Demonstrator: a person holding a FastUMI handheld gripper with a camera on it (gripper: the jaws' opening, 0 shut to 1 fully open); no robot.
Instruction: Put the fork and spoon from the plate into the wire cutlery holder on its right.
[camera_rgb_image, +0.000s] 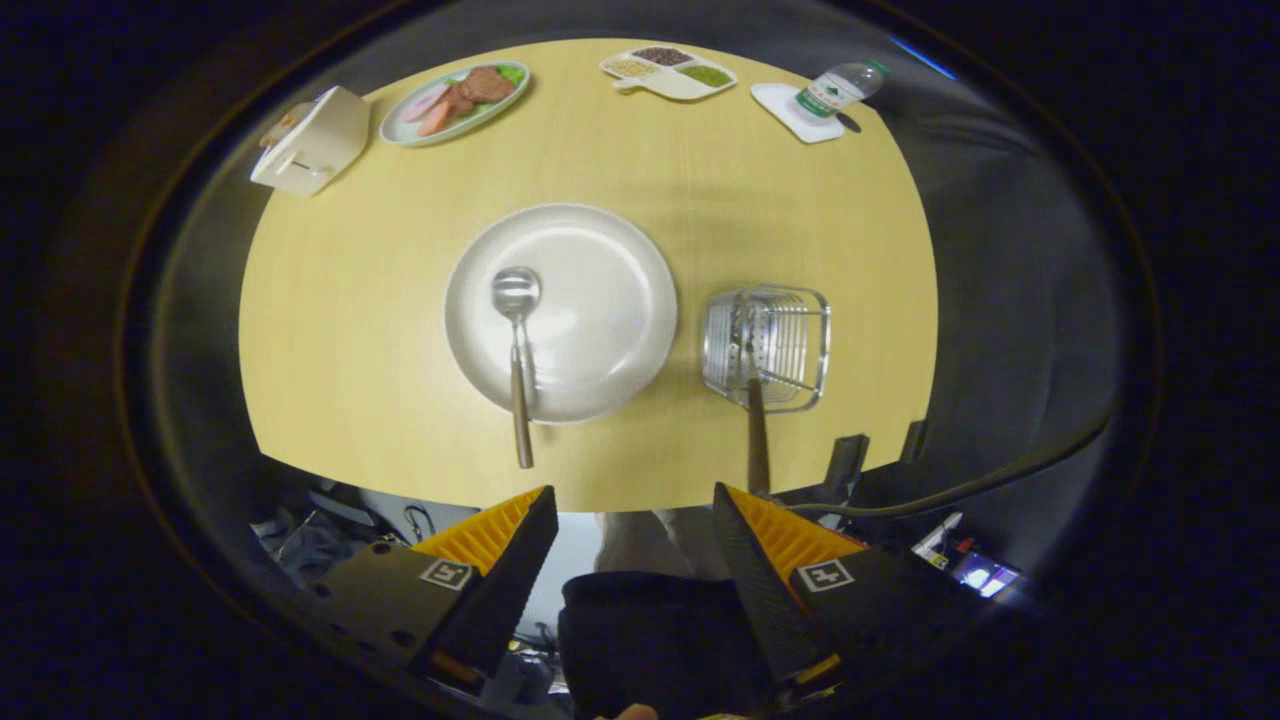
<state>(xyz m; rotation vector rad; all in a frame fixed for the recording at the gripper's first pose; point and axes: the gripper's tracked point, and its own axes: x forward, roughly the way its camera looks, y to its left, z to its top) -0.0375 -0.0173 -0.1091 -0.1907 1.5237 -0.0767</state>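
Counting one round white plate (585, 300) on the one table (350, 330), carrying one spoon (517, 345), and one wire cutlery holder (768, 345) beside it, holding one fork (757, 430). Also counting one plate of food (455, 100), one divided tray (668, 70) showing three compartments, one bottle (838, 90) lying on one white coaster (785, 110), and one white box (310, 140). Showing two fingers (500, 550) of the one gripper (635, 505), spread apart and gripping nothing.

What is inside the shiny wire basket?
One utensil stands in the wire cutlery holder, its brown handle sticking out. The wires blur its head, so I cannot tell its kind. The gripper is open, holding nothing.
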